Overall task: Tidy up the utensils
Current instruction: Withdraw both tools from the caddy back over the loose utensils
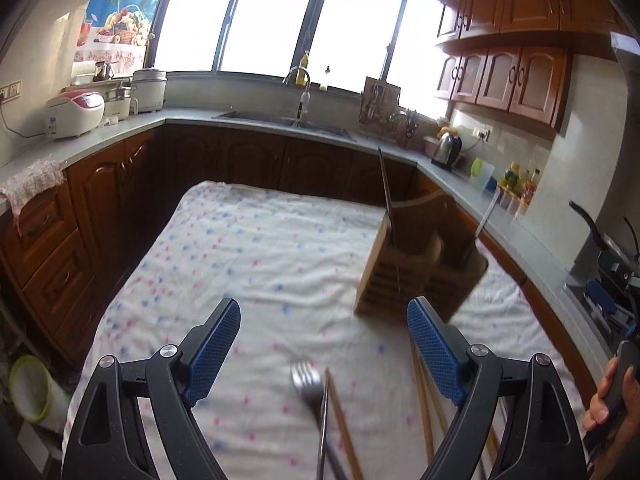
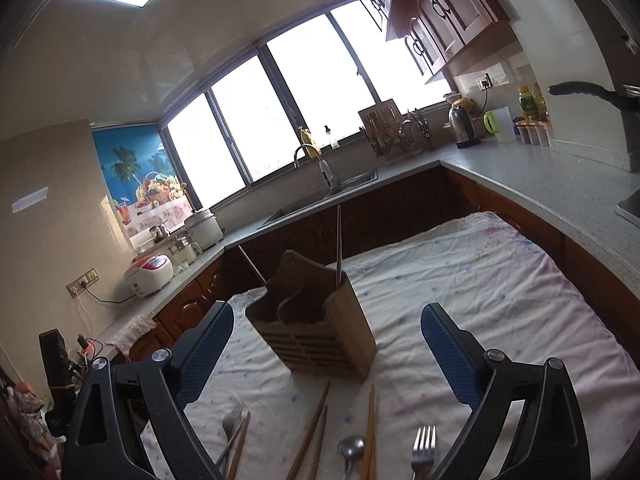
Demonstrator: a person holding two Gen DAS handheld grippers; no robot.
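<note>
A wooden utensil holder [image 1: 420, 268] [image 2: 316, 332] stands on the cloth-covered table, with two thin metal sticks poking out of it [image 2: 338, 240]. My left gripper [image 1: 324, 332] is open and empty, hovering short of the holder, which lies ahead to its right. Below it lie a metal fork [image 1: 308, 388] and wooden chopsticks [image 1: 340, 420]. My right gripper [image 2: 328, 344] is open and empty too, with the holder straight ahead between its fingers' line of sight. Near it lie wooden chopsticks [image 2: 312, 432], a spoon [image 2: 351, 449] and two forks [image 2: 423, 446] [image 2: 232, 424].
The table carries a white cloth with blue and pink dots [image 1: 240, 248]. A grey countertop [image 2: 540, 184] wraps around behind and to the right, with a sink [image 1: 280, 120], kettle [image 1: 447, 150], rice cooker [image 1: 74, 114] and bottles. A person's hand [image 1: 612, 396] holds the other gripper at right.
</note>
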